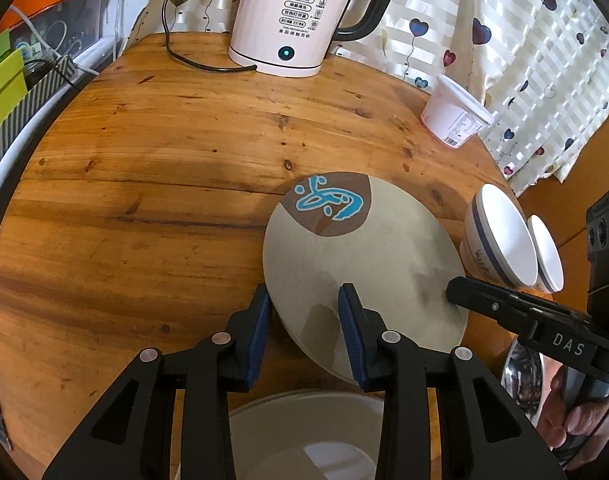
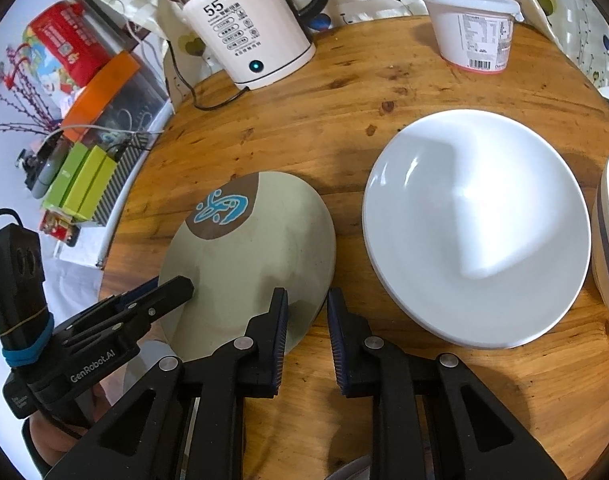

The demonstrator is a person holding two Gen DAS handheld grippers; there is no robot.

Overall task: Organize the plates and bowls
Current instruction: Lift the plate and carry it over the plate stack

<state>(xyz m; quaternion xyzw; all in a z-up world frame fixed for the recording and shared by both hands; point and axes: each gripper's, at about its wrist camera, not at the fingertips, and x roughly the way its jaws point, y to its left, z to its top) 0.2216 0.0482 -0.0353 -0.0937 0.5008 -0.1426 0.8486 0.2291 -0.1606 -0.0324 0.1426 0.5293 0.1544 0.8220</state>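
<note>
Left wrist view looks over a round wooden surface (image 1: 152, 168) where the dishes are still spread, so I judge the task is at an early stage, with little sorting visible.

Largest is the white plate (image 2: 476, 228), seen from the right wrist. It lies flat on the right part of the surface, apart from the other dishes, with nothing on it.

Next is the beige plate (image 1: 360, 264) with a brown and blue mark at its far edge. It is tilted, not flat, just left of the white plate. The left hand-held gripper (image 1: 304, 316) stands with its fingers apart, one on each side of the near left rim of this plate; I cannot tell if the pads touch it. The right hand-held gripper (image 2: 307, 320) is narrow but not closed. Its left finger lies over the near right rim and its right finger is over bare wood; it holds nothing that I can see.

Another pale dish (image 1: 300, 436) lies below the left hand-held gripper, mostly hidden.

Smallest are two striped bowls (image 1: 512, 244), touching each other at the right edge. They look nested on their side, but I am not sure.

Probably left: to stack the plates and gather the bowls.
</note>
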